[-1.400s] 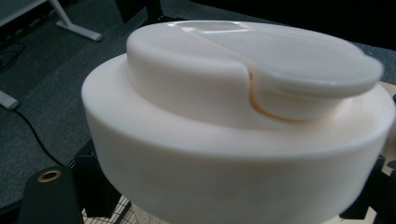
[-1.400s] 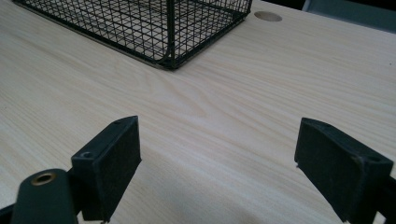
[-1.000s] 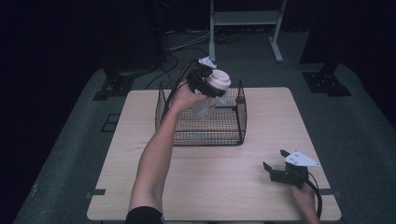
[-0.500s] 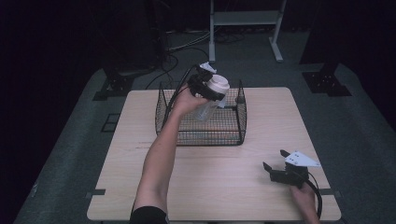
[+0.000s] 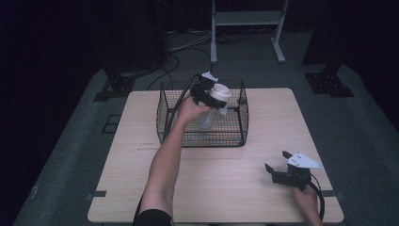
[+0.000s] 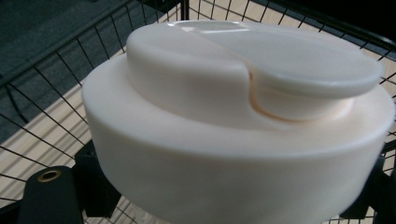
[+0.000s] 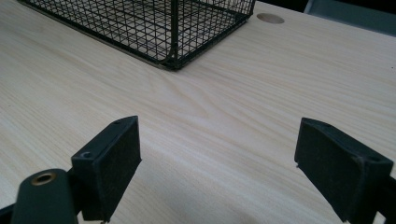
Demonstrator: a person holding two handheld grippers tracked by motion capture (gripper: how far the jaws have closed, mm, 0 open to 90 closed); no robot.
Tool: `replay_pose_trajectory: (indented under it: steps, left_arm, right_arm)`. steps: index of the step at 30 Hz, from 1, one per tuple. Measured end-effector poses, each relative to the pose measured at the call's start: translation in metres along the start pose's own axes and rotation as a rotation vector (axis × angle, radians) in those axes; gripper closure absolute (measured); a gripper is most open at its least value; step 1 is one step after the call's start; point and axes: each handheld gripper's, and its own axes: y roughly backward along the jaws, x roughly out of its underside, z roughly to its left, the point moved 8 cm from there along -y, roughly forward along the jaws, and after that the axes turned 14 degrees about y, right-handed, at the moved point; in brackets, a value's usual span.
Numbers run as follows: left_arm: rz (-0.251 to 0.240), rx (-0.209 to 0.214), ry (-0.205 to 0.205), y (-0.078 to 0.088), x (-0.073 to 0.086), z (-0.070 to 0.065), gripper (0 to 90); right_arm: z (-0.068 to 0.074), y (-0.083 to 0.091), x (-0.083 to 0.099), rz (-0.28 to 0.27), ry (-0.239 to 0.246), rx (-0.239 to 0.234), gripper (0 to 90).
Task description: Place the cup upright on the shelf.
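We take the black wire basket [image 5: 203, 115] as our landmark; it stands on the far half of the light wooden table [image 5: 131, 165], and its near corner also shows in the right gripper view [image 7: 173, 35]. Over the basket's open top we see the left gripper [image 5: 205, 90], carried on a bare forearm that reaches up from the near table edge. It is clamped on a clear bottle [image 5: 211, 114] with a wide cream-white lid [image 5: 219, 92]; the bottle hangs tilted, its lid raised above the basket's rim and its body slanting down inside the wire walls. We cannot tell whether the bottle's base touches the basket floor. In the left gripper view the lid [image 6: 238, 126] sits between the black jaws, which press against it on either side, with the basket's mesh and the table's wood grain behind it. The lid has a raised centre and a flat flip tab across its top. Well apart from the basket, toward the table's near right corner, the right gripper [image 5: 277, 167] is held low over the wood by a hand [image 5: 306, 200]. Its jaws stand wide apart with nothing between them, bare tabletop showing through the gap, and its grey three-cornered plate [image 5: 303, 161] faces up.
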Motion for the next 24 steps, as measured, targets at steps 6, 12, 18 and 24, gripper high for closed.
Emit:
replay_pose_trajectory:
  steps: [6, 12, 18, 24]
  left_arm:
    - [0.003, 0.006, 0.002, -0.004, 0.004, 0.0, 15.4]
    - [-0.02, 0.015, 0.014, -0.005, 0.006, 0.002, 15.3]
    - [-0.034, 0.029, 0.032, -0.006, 0.011, 0.005, 15.3]
    - [-0.021, 0.033, 0.028, -0.003, 0.016, 0.006, 15.3]
  right_arm:
    - [0.0, 0.0, 0.0, 0.0, -0.003, -0.001, 13.5]
    - [0.0, 0.0, 0.0, -0.001, -0.004, -0.001, 13.5]
    - [0.0, 0.0, 0.0, -0.004, -0.002, 0.001, 13.5]
    - [0.001, 0.0, 0.0, -0.004, -0.003, 0.0, 13.5]
